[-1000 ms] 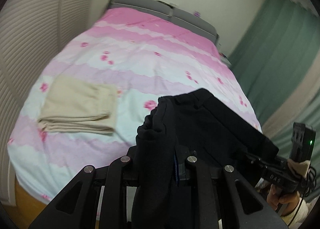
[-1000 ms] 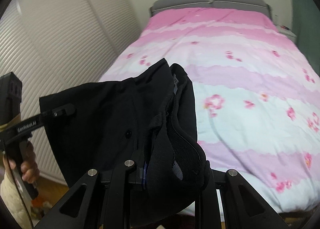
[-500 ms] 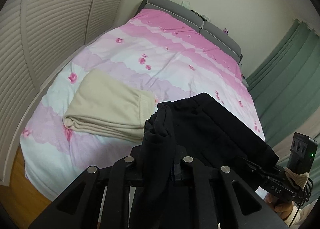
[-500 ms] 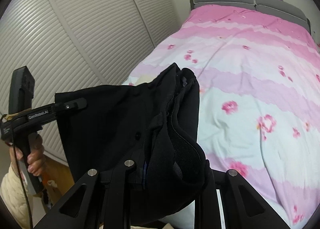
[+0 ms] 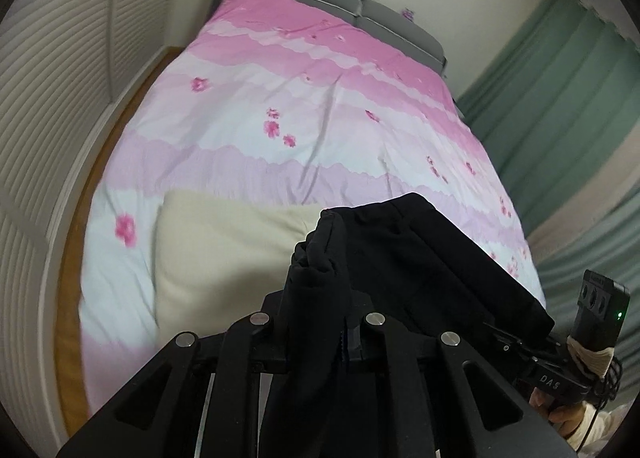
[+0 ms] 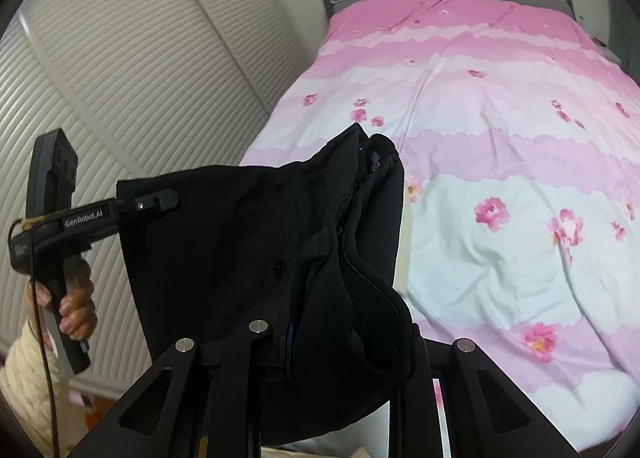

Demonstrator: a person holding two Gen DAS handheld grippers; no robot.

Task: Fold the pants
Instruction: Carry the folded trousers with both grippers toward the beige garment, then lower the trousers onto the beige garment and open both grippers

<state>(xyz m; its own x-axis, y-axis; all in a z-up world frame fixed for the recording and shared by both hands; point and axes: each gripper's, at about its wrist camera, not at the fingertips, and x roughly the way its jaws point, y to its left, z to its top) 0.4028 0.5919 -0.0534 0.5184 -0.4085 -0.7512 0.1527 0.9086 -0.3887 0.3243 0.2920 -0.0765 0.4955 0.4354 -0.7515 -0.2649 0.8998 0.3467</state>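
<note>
Above the pink bed (image 5: 304, 118), both grippers' fingers (image 6: 160, 204) clench the black pants (image 5: 400, 258), mid-carry; next, lower them flat at lower centre.

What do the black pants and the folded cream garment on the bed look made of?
Black pants: matte woven cloth, likely cotton blend; it drapes in soft folds without shine. Folded cream garment: soft, thick knit or fleece, judging by its rounded edges; blur leaves this open.
</note>
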